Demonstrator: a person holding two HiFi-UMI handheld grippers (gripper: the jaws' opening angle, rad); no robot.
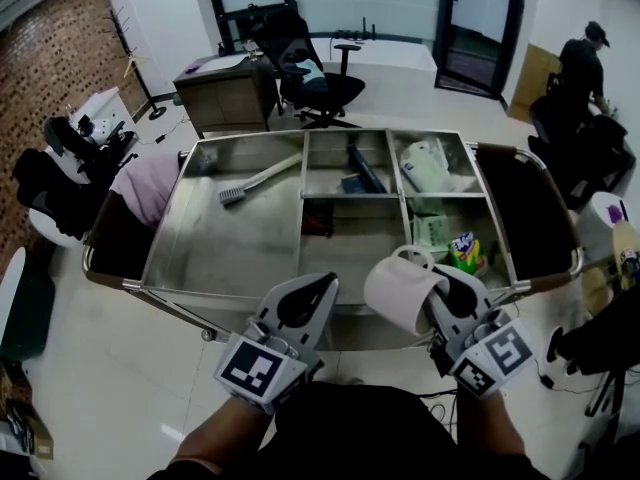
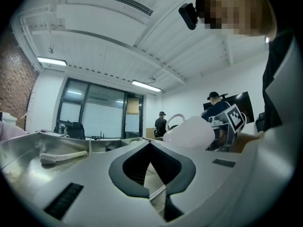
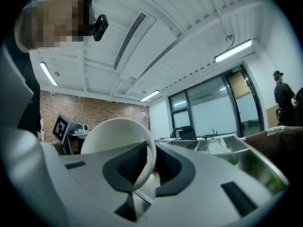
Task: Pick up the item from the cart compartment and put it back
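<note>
My right gripper (image 1: 438,282) is shut on the wall of a white mug (image 1: 403,290), one finger inside the rim and one outside. The mug hangs on its side above the near edge of the steel cart (image 1: 168,236), its handle toward the cart's right-hand compartments. In the right gripper view the mug's rim (image 3: 116,136) runs between the jaws of the right gripper (image 3: 147,148). My left gripper (image 1: 322,283) is level beside it over the cart's near edge, shut with nothing in it. In the left gripper view the left gripper (image 2: 150,143) has its tips touching, and the mug (image 2: 189,132) shows to the right.
The cart's big left compartment holds a brush (image 1: 258,180). Other compartments hold a dark tool (image 1: 362,168), a white bag (image 1: 428,165), a green pack (image 1: 432,230) and a colourful packet (image 1: 464,251). Dark bags (image 1: 535,218) hang at the cart's ends. An office chair (image 1: 310,78) and a person (image 1: 585,63) are behind.
</note>
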